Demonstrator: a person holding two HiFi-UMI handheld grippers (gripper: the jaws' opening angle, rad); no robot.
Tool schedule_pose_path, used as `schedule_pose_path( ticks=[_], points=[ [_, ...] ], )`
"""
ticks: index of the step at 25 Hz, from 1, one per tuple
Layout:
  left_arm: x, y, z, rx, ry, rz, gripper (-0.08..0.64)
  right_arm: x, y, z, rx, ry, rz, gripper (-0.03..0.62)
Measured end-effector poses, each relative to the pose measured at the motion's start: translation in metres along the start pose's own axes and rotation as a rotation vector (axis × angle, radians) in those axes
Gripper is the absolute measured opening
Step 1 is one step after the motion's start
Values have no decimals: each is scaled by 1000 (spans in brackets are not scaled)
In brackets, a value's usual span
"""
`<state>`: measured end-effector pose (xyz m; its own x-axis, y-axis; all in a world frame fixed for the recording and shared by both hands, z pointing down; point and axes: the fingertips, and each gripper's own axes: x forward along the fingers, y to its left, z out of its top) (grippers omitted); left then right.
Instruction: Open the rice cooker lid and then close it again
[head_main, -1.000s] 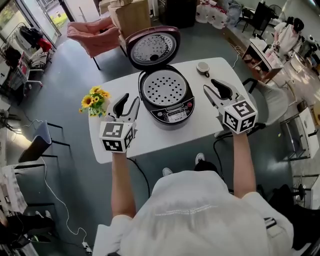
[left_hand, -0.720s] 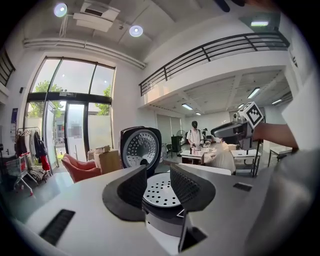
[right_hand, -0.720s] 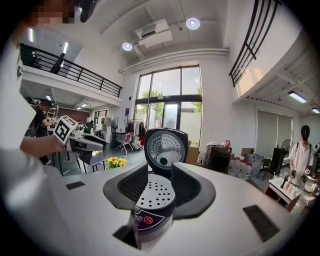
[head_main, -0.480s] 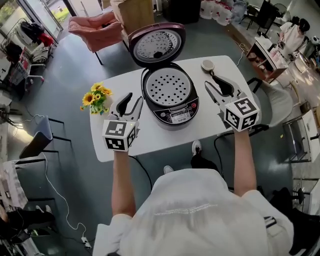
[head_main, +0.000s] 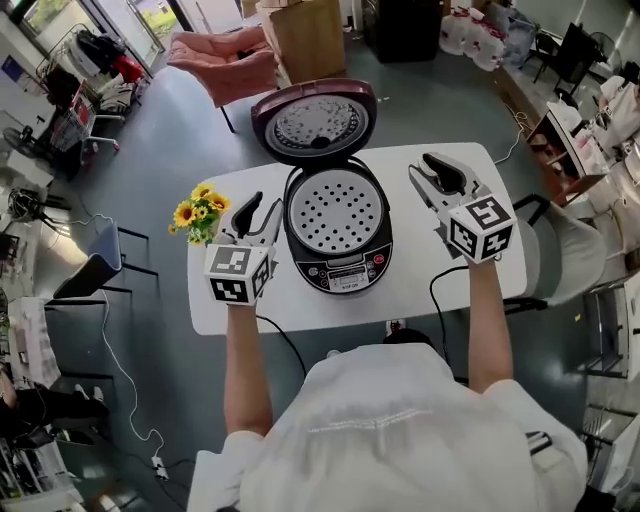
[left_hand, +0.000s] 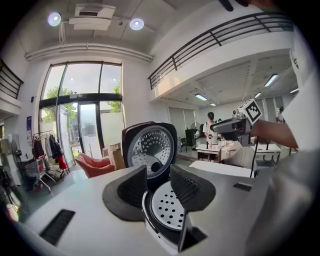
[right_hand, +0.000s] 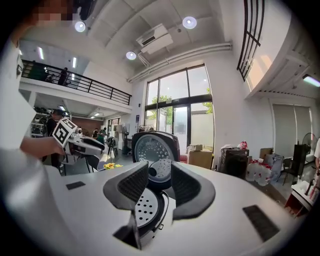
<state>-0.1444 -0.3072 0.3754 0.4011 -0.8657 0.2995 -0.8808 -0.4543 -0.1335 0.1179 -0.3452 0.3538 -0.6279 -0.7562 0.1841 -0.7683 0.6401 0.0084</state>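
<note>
**Cooker stands open, both claws empty**

Nearest the person, the left gripper (head_main: 262, 205) and the right gripper (head_main: 420, 167) are held over the white table (head_main: 430, 270), one on each side of the rice cooker (head_main: 337, 228) and apart from it. In the left gripper view the two ribbed pads (left_hand: 190, 186) stand parted with nothing pinched between them; only the cooker shows through the gap. The right gripper view reads the same: jaws spread, no object in them.

The cooker sits at the middle of the table, its control panel (head_main: 348, 275) facing the person. Its pot opening is covered by a perforated plate (head_main: 335, 210). The lid (head_main: 315, 122) is swung fully up and back on the far side, its metal inner face toward the person.

A bunch of sunflowers (head_main: 198, 212) stands at the table's left edge, just beside the left gripper. Beyond the table are a pink chair (head_main: 225, 60) and what looks like a cardboard box (head_main: 310, 35).
</note>
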Motion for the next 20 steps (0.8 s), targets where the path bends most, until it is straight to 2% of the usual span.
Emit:
schedule_pose_path(
  ticks=[9, 13, 16, 20],
  points=[
    [37, -9, 7, -32, 64, 84, 160, 32, -61, -2, 25, 2, 110, 150],
    [47, 4, 9, -49, 58, 125, 160, 50, -74, 1, -9, 6, 145, 150],
    [59, 16, 9, -61, 50, 114, 160, 61, -75, 7, -30, -4, 153, 150],
    [74, 38, 20, -25, 38, 73, 160, 80, -70, 17, -49, -8, 145, 150]
  ],
)
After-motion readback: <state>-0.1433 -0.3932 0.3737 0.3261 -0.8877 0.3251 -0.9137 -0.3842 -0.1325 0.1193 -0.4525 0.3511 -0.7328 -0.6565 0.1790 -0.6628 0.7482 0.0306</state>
